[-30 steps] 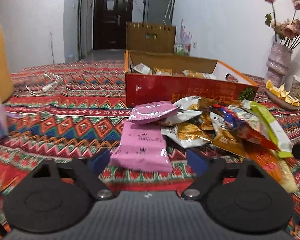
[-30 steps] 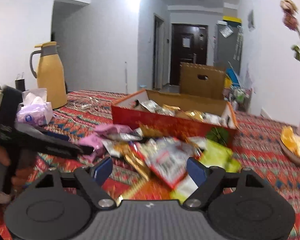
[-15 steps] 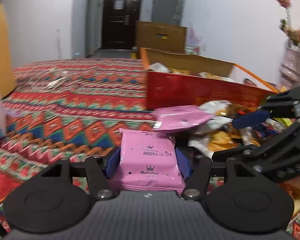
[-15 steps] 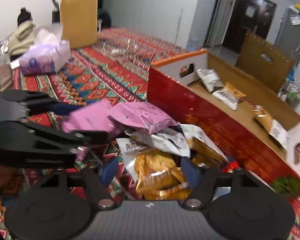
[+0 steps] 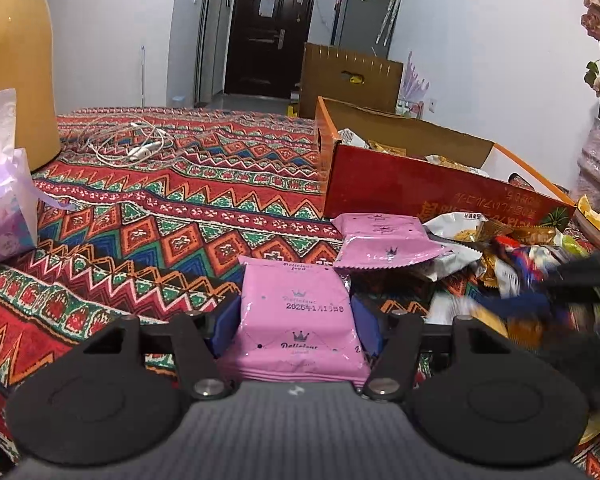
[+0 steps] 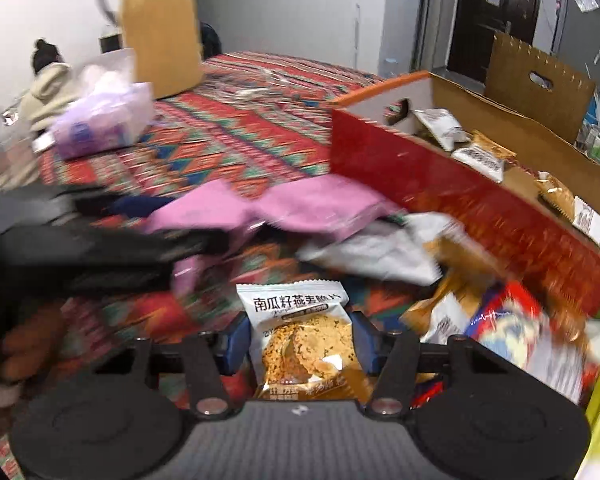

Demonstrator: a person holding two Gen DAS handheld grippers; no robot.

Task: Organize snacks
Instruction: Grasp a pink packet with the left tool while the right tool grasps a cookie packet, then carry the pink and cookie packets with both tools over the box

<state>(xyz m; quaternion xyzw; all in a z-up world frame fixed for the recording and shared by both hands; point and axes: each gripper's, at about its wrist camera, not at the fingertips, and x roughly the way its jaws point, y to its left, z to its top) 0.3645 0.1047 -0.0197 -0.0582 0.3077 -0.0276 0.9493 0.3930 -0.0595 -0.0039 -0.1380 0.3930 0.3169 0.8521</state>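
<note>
Jaws of both tools have just closed: left gripper (image 5: 296, 330) clamps the pink packet (image 5: 298, 320) at 6 o'clock, right gripper (image 6: 300, 346) pinches the oat-crisp packet (image 6: 300, 336). Both seem ready for the red box (image 5: 420, 192) at 1 o'clock.

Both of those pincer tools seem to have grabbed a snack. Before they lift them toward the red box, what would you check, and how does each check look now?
1. Left gripper clamps the pink packet: ok, pads press on both sides.
2. Right gripper clamps the oat crisp packet: ok; its jaws have just been closing.
3. Neighbouring snacks clear of the pink packet: ok.
4. Oat crisp packet free of the pile: cannot tell, blurred.
5. Red box open with room: ok.
6. Grippers apart from each other: ok.
</note>
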